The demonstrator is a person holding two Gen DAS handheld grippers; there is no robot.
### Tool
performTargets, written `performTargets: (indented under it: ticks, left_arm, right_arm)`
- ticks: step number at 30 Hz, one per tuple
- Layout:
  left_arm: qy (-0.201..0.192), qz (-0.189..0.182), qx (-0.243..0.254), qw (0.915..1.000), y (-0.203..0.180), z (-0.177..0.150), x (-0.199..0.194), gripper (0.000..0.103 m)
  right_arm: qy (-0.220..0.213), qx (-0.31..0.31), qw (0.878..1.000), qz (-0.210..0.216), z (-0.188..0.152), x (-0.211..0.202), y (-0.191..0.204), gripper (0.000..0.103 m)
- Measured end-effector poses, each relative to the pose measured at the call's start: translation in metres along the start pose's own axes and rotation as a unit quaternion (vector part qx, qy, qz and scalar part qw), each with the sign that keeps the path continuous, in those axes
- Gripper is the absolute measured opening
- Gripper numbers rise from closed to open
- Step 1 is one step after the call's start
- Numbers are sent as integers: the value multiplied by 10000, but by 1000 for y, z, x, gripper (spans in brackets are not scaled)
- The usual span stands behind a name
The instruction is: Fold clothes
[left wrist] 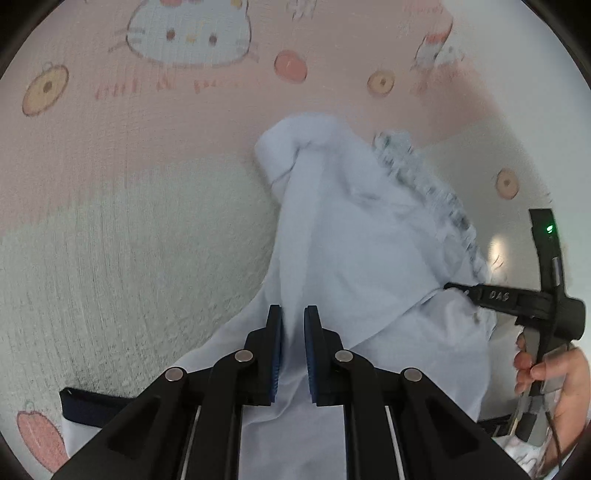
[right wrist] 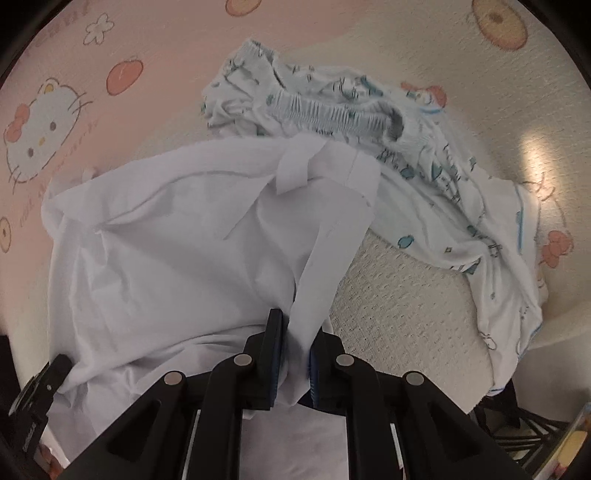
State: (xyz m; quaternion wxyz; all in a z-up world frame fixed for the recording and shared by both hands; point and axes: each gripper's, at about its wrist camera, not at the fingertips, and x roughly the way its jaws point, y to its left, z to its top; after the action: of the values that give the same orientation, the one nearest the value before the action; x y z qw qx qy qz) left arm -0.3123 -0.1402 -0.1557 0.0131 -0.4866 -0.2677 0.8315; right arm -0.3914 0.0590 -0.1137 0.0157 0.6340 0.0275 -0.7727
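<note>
While both claws bite the same white garment (right wrist: 177, 236), its thin smooth cloth hangs in long soft folds. The left gripper (left wrist: 293, 332) is clenched on a hanging fold, and the cloth runs down between its blue pads (left wrist: 276, 354). The right gripper (right wrist: 295, 339) is clenched on a narrow flat strip of the garment's edge. A person's hand (left wrist: 546, 373) holds the right tool. Behind lies a crumpled printed garment (right wrist: 424, 155) with a gathered elastic band, near the far edge of the blanket (right wrist: 406, 302). This blanket is woven and bumpy, cream and pink, with cartoon cats (left wrist: 188, 33) and round fruits. The room itself is not visible.
</note>
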Motion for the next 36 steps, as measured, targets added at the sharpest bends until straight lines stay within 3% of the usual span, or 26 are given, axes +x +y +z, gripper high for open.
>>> performTargets:
  ticks: [2, 3, 4, 7, 10, 11, 12, 14, 17, 22, 26, 29, 31, 33, 35, 36]
  left_arm:
    - [-142, 68, -118, 9998, 1, 5, -8, 10]
    - [-147, 110, -203, 9996, 4, 7, -11, 11]
    - [-151, 144, -289, 9994, 6, 11, -13, 11]
    - [-171, 156, -509, 9984, 13, 25, -16, 12]
    - [-111, 308, -549, 9980, 19, 37, -11, 15]
    - [0, 273, -643, 9976, 20, 41, -4, 26]
    - [110, 237, -737, 9969, 21, 46, 2, 46]
    - [303, 154, -918, 9952, 23, 54, 14, 71]
    - [186, -146, -1072, 9940, 30, 60, 10, 71]
    - [299, -215, -736, 9966, 32, 58, 11, 71]
    - [-91, -53, -436, 9990, 31, 43, 8, 69]
    - [13, -383, -402, 9985, 32, 37, 20, 69]
    - [1, -648, -451, 9969, 30, 32, 22, 63]
    - [-7, -803, -381, 9960, 25, 30, 23, 39]
    - [-12, -882, -230, 9958, 16, 29, 24, 31]
    - [-15, -921, -154, 9956, 12, 29, 24, 22]
  right_arm:
    - [-266, -71, 9996, -50, 2, -12, 7, 39]
    - [-413, -83, 9991, -55, 3, -19, 10, 60]
    - [-544, -49, 9985, -20, 4, -26, 12, 65]
    - [-935, 75, 9955, 166, 6, -48, 17, 67]
    - [-1169, 151, 9905, 711, 9, -61, 24, 73]
    - [-1095, 154, 9897, 907, 16, -56, 35, 73]
    - [-991, 161, 9890, 1091, 21, -52, 44, 73]
    - [-534, 212, 9892, 1350, 25, -41, 59, 73]
    - [-117, 133, 9833, 1810, 29, -35, 87, 73]
    - [292, -229, 9753, 2179, 32, -13, 135, 73]
    - [490, -494, 9779, 1973, 22, 5, 159, 73]
    - [566, -408, 9745, 2131, 24, 11, 161, 73]
    - [643, -263, 9705, 2308, 28, 16, 158, 73]
    - [721, -137, 9666, 2457, 33, 23, 155, 73]
    - [762, -135, 9663, 2456, 35, 28, 155, 73]
    - [773, -155, 9669, 2426, 35, 30, 156, 73]
